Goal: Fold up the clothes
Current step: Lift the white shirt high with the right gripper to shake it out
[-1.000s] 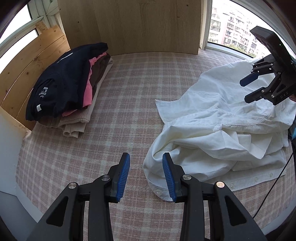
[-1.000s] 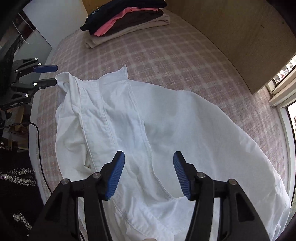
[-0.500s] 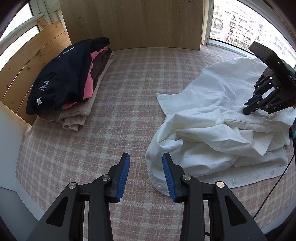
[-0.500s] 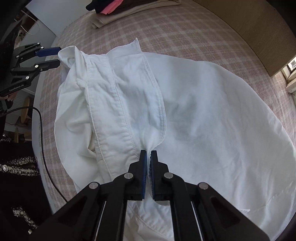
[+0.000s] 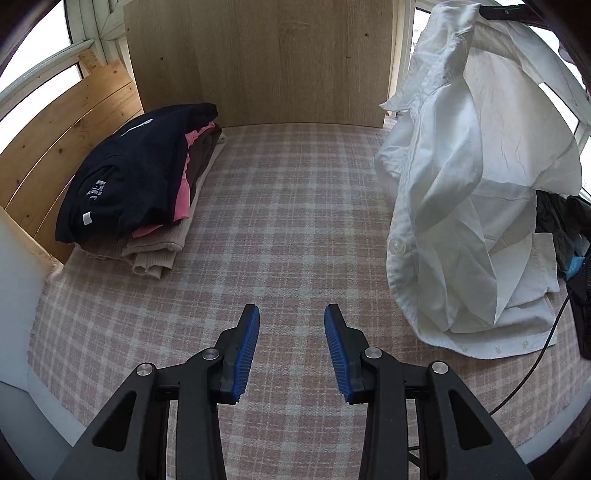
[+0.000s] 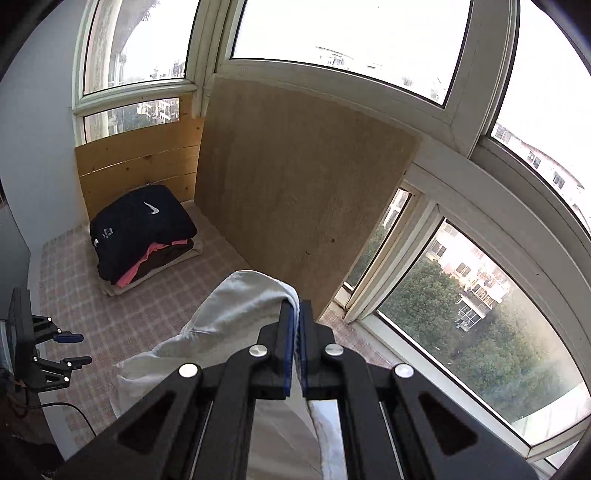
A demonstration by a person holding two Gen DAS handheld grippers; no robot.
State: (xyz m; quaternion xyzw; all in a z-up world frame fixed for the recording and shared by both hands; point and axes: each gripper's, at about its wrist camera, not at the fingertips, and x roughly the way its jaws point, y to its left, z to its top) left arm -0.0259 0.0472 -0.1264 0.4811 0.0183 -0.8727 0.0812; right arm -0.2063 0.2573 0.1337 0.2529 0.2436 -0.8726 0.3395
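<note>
A white button shirt [image 5: 465, 192] hangs in the air at the right of the left wrist view, its lower part still resting crumpled on the checked surface [image 5: 295, 229]. My right gripper [image 6: 296, 314] is shut on a fold of the white shirt [image 6: 243, 302] and holds it high, pointing toward the windows. The right gripper's black body shows at the top right corner [image 5: 506, 11] of the left wrist view. My left gripper [image 5: 291, 332] hovers low over bare checked cloth, jaws apart with nothing between them, left of the shirt. It also appears at the left edge [image 6: 70, 349] of the right wrist view.
A stack of folded clothes [image 5: 140, 188], dark navy on top over pink, brown and beige, sits at the back left against wooden boards [image 5: 66, 129]. A tall wooden panel [image 5: 266, 62] stands behind. A black cable [image 5: 543, 354] runs off the right edge. Windows [image 6: 480, 258] surround the corner.
The right gripper closed on the shirt near its collar and lifted it high off the surface, so the shirt now hangs. The left gripper stayed nearly still, jaws unchanged.
</note>
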